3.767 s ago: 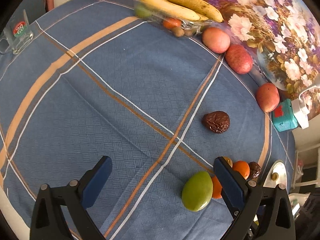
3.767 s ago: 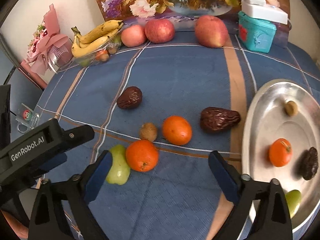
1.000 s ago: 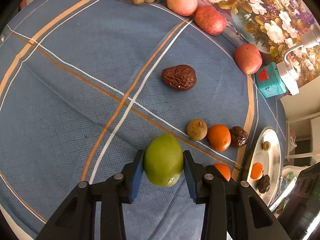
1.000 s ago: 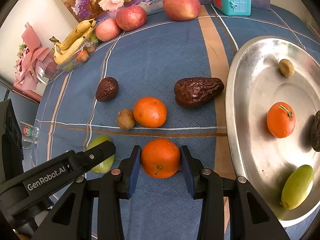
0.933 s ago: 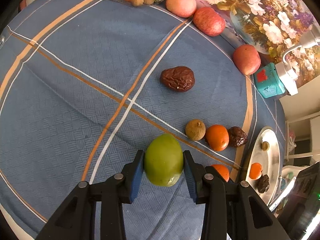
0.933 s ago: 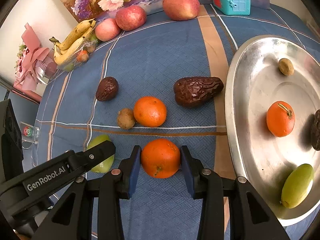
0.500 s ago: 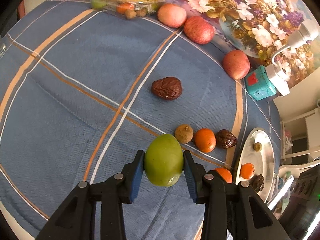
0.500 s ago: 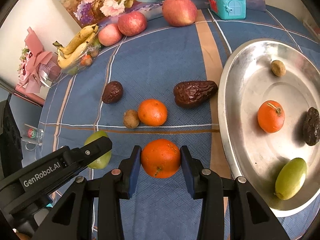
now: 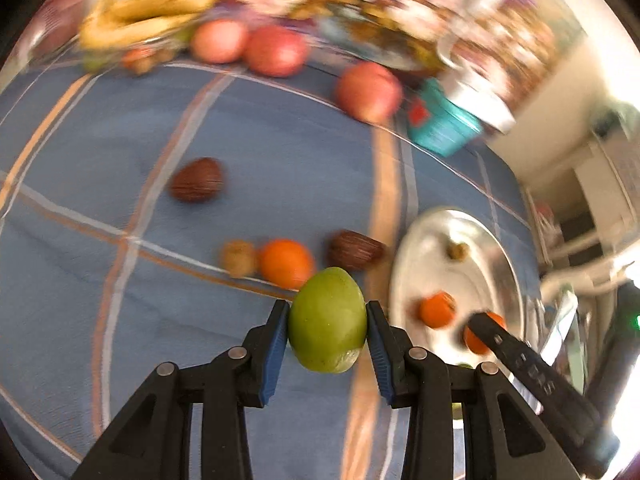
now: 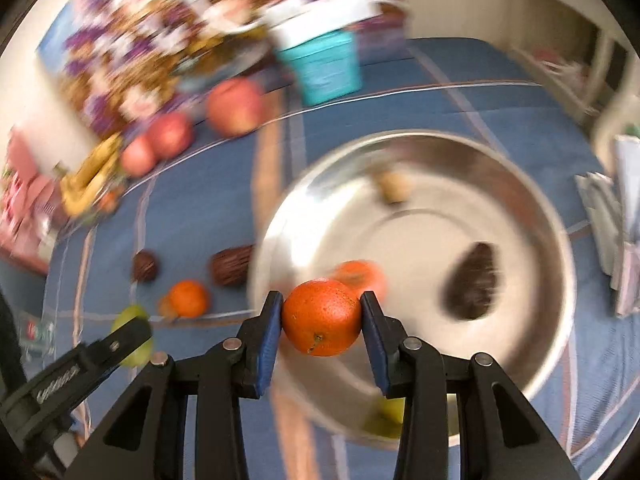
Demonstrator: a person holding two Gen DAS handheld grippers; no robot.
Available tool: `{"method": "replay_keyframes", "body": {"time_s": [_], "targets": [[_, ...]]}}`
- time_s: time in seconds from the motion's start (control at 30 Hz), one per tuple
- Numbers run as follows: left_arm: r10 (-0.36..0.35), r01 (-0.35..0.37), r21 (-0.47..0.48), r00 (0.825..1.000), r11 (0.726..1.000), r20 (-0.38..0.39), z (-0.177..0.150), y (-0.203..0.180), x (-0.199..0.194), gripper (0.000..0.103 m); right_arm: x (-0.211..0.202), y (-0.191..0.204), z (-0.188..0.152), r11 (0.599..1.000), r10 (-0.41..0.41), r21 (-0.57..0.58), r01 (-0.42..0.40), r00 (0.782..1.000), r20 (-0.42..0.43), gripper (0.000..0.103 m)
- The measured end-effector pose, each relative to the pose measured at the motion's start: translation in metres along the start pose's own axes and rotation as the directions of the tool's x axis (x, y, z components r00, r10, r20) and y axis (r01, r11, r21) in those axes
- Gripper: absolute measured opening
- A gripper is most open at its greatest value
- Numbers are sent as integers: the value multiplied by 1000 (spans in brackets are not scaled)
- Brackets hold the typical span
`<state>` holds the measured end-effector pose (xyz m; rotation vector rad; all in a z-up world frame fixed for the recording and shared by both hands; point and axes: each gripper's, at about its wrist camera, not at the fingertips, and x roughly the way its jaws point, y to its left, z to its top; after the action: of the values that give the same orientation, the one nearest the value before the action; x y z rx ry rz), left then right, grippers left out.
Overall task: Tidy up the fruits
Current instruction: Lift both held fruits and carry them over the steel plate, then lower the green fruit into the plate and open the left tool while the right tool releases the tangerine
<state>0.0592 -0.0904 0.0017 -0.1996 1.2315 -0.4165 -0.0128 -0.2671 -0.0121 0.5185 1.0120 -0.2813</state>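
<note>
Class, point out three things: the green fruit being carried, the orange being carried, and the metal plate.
green fruit (image 9: 327,320), left wrist view, middle of its skin.
orange (image 10: 322,317), right wrist view, middle of its peel.
metal plate (image 10: 532,216), right wrist view, bare right part inside the rim.

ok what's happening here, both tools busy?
Yes. The left tool is shut on a green fruit, the right tool on an orange. Both are in the air near the metal plate, which already holds several fruits. An orange, two dark fruits and a small brown one remain on the blue cloth.
</note>
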Motion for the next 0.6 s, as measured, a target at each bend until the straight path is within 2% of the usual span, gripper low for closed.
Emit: {"method": "replay_keyframes", "body": {"time_s": [0.1, 0.27, 0.6], "targets": [[-50, 52, 70, 998, 996, -29, -4, -26, 11, 41, 0, -27, 4, 997, -44, 65, 44, 999, -3, 41], [-102, 109, 129, 993, 986, -56, -11, -51, 23, 41, -4, -53, 7, 992, -41, 123, 42, 999, -8, 41], [-148, 157, 130, 986, 979, -81, -11, -58, 41, 41, 2, -58, 9, 990, -18, 138, 21, 1000, -19, 41]]}}
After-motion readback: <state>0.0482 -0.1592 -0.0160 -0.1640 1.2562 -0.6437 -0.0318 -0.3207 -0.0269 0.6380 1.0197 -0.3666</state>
